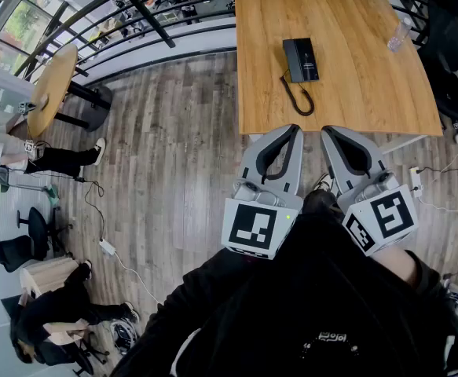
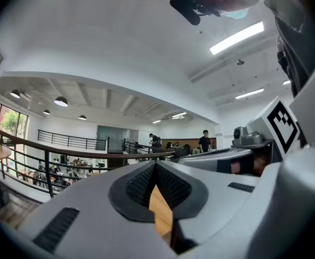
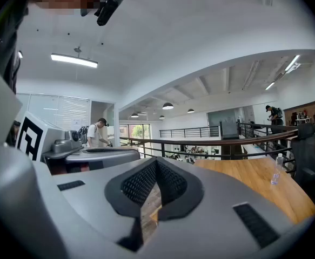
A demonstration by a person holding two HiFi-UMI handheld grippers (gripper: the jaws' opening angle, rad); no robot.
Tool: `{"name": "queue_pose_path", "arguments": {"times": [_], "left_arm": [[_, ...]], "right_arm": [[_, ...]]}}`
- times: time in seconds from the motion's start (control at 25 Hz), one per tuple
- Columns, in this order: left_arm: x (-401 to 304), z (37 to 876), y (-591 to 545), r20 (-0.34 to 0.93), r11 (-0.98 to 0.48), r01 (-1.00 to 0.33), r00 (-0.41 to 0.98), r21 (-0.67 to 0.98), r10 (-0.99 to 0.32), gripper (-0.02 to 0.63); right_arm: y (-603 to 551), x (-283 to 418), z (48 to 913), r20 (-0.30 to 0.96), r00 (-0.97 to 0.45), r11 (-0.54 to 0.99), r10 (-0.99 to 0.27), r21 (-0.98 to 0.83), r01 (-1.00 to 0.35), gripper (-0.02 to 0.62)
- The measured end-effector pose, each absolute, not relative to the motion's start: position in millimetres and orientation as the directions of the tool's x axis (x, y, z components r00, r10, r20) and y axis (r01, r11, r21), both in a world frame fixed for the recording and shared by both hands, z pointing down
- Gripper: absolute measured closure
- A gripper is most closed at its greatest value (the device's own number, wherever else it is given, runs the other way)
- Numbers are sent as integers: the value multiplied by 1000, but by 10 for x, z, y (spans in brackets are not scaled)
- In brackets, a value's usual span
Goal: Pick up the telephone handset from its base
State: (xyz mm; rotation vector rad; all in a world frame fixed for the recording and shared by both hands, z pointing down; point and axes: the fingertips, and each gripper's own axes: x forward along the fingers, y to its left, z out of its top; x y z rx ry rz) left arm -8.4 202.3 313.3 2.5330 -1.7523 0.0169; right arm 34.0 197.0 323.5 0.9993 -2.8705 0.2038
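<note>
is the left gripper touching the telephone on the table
Apart. The head view shows the left gripper with closed tips at the near edge of the table, bare wood lying between it and the telephone and its cord.

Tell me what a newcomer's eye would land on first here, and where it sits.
Two grey grippers dominate the head view's foreground: the left gripper and right gripper side by side, both shut and empty, just short of the wooden table. Mid-table lies a black telephone, its coiled cord trailing toward the near edge; a clear bottle stands near the far right corner.
</note>
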Motion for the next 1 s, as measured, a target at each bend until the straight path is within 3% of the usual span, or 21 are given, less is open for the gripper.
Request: {"name": "queue_pose_path", "arguments": {"times": [0.36, 0.56, 1.0], "left_arm": [[-274, 3130, 2123, 37, -346, -934, 350, 93, -936, 601], [-431, 3204, 2143, 45, -344, -938, 346, 50, -937, 601], [-413, 3261, 2082, 70, -367, -927, 372, 72, -926, 601]], "right_arm": [[2096, 114, 3223, 136, -779, 784, -612, -29, -621, 577], [2196, -118, 3064, 49, -788, 789, -614, 63, -611, 577], [2208, -159, 3094, 82, -805, 809, -588, 73, -583, 577]]}}
